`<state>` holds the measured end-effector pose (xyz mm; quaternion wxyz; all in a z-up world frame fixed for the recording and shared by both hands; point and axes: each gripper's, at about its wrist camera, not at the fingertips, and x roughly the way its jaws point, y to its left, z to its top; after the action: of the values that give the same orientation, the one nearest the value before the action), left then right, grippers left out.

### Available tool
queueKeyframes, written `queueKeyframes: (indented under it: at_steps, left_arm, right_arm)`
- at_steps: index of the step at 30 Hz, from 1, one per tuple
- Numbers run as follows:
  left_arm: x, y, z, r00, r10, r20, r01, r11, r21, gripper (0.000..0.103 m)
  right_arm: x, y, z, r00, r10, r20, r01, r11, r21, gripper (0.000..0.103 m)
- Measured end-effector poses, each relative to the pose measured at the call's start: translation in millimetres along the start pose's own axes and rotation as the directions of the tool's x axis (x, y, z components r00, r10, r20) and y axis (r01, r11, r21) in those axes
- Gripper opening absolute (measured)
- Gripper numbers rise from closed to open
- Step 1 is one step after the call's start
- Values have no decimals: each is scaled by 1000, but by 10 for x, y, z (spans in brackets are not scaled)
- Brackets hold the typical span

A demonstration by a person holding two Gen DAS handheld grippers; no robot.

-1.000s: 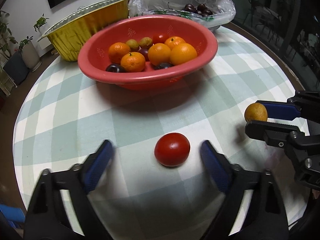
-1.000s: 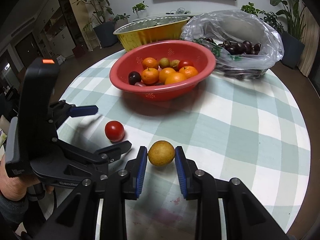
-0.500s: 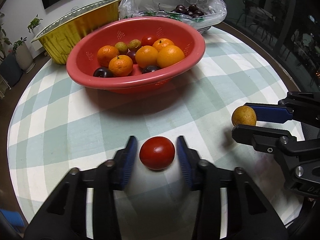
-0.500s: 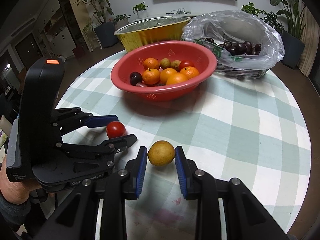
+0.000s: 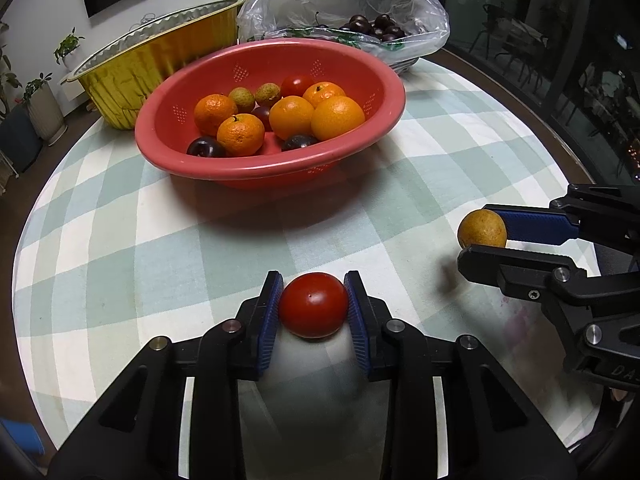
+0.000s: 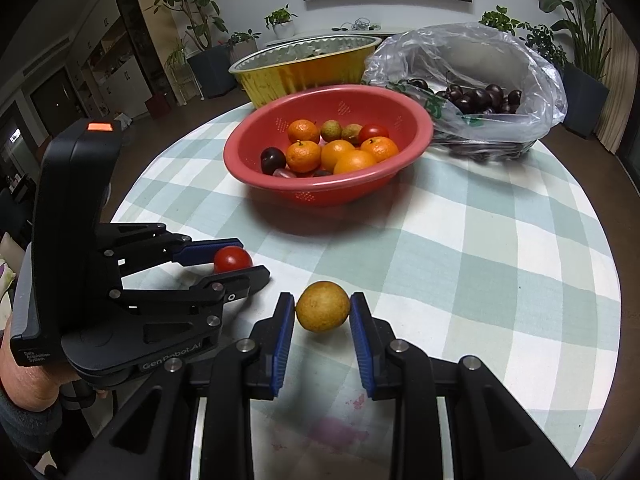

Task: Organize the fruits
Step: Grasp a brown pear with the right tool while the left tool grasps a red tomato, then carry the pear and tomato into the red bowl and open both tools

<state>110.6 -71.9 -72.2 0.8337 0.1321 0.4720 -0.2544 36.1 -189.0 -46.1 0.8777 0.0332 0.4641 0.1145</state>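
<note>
both tongs are clamped, the left gripper on a soft tomato that too much squeeze could bruise, the right gripper on a round yellow fruit that could roll free short of the red colander.

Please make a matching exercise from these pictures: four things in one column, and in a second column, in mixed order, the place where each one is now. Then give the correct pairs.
Things
1. tomato
2. yellow-brown fruit
3. cherries
4. mandarins

Places
A. inside the clear plastic bag
B. inside the red colander bowl
C. between the blue pads of the left gripper
D. between the blue pads of the right gripper

Pairs: 1-C, 2-D, 3-A, 4-B
</note>
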Motion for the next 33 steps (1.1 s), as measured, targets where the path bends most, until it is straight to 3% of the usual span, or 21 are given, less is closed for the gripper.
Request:
queueKeyframes:
  at_steps: [22, 33]
  left_arm:
    - [-429, 353, 14, 997, 10, 80, -4, 997, -78, 30]
    - [-741, 792, 430, 985, 67, 159, -51, 993, -104, 30]
  right_arm:
    - [-89, -180, 29, 999, -22, 23, 21, 999, 48, 31]
    - [-242, -557, 312, 993, -98, 61, 93, 992, 88, 31]
